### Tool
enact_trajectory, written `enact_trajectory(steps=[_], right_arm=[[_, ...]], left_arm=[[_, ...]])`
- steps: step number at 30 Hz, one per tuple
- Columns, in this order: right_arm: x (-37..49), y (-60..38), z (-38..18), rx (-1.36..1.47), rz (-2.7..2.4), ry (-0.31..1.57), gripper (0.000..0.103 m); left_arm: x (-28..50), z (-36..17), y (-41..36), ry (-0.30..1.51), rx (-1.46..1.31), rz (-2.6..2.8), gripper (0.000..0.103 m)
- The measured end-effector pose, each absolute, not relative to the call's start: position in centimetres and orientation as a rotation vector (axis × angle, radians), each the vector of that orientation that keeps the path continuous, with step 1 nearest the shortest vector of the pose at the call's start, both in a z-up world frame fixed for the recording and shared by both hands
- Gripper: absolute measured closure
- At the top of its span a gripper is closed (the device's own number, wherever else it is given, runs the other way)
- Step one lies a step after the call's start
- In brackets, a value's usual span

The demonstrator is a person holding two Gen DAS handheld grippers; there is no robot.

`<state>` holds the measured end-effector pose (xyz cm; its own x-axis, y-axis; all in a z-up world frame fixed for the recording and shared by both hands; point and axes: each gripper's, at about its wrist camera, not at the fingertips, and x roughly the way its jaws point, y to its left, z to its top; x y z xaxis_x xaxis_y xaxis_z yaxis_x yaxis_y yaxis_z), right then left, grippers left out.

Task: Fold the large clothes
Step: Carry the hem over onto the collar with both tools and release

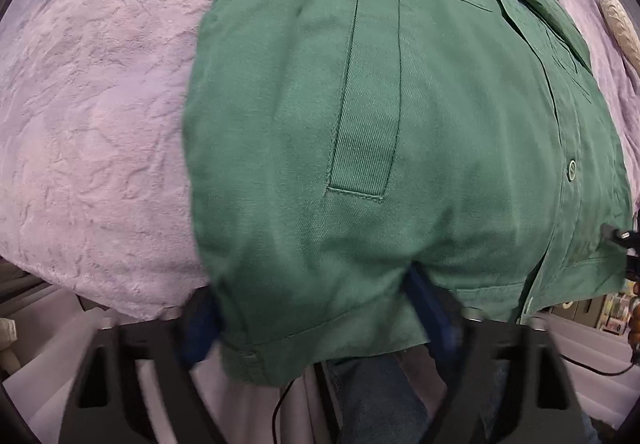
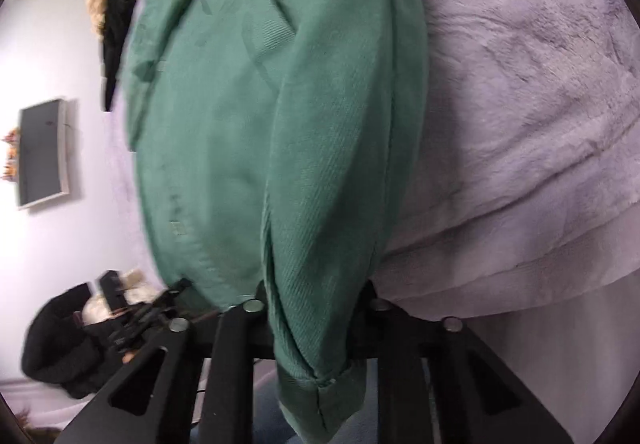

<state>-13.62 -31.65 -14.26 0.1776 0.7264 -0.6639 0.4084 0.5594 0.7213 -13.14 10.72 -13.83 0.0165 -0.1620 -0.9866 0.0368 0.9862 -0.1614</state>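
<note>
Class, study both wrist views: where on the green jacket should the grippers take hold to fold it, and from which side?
Grip the green jacket along its bottom hem, coming from the near edge of the lavender blanket. The hem overhangs there, so fingers can slip either side, one gripper near each corner.

Soft lilac plush blanket [image 1: 92, 92] spread wide, creased and ridged, draped over an edge toward pale flooring. Beyond, in the right wrist view, a plain white wall [image 2: 48, 244] bearing a dark framed panel [image 2: 42, 154]. Lower down, a heap of black clothing [image 2: 60, 344] beside some blurred clutter. Far right in the left wrist view, a cream woven object [image 1: 622, 26] resting on the blanket.
</note>
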Motion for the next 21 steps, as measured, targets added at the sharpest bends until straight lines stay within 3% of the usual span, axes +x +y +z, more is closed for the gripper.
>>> enact_trajectory(steps=[1,4,21], right_arm=[[-13.5,-31.7,-13.6,1.086,0.333,1.411,0.090],[-12.5,-31.8,-11.7,1.216,0.432,1.316,0.091],[1.4,-33.0,-4.9,1.428,0.723,1.076,0.091]], left_arm=[[-13.1,-13.4,11.1,1.543,-0.111,-0.150,0.062],[-12.7,-12.2,12.5,1.556,-0.256,-0.213,0.083],[-2.3,-1.3,13.3,1.241,-0.795,-0.254,0.084]])
